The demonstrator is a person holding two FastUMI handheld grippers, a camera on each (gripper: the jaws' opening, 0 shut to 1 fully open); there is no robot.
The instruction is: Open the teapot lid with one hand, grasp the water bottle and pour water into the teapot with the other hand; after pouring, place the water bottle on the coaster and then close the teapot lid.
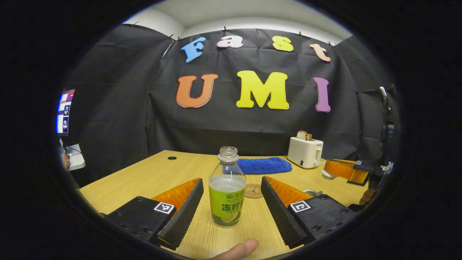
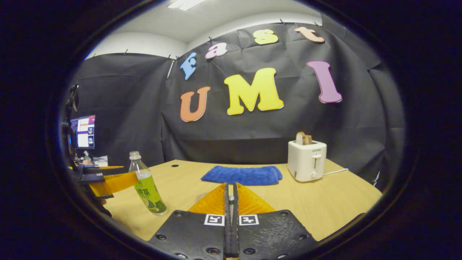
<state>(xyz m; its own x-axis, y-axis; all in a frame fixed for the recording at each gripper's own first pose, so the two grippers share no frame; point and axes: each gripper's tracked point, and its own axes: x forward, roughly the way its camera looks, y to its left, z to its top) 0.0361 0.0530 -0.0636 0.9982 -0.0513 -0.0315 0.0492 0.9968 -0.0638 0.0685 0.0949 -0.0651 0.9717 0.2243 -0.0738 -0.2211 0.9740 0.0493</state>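
The water bottle (image 1: pixel 227 187) stood upright at the lower centre of the left gripper view, on the wooden table (image 1: pixel 144 177), directly between the two spread fingers of the left gripper (image 1: pixel 229 206), which was wide open and touching nothing. It was a clear plastic bottle with no cap on its threaded neck, a green label wrapped around its lower half, and pale liquid filling it to just above the label. Judged from that, it would handle as fairly light and thin-walled, likely to dent under a hard squeeze and, being uncapped, quick to spill if tilted early; the labelled lower body looked the safest place to close on, since the shoulder tapers and could slip. Just behind it lay a round brown coaster (image 1: pixel 253 190), and a finger (image 1: pixel 240 249) of the person showed at the bottom edge. In the right gripper view the same bottle sat at the lower left, and the right gripper (image 2: pixel 231 202) at the bottom centre was drawn nearly closed, with a slim pale object in the narrow gap that could not be identified. A blue towel (image 2: pixel 242 175) lay mid-frame and a white toaster (image 2: pixel 306 160) with bread stood to its right. The teapot could not be made out clearly.
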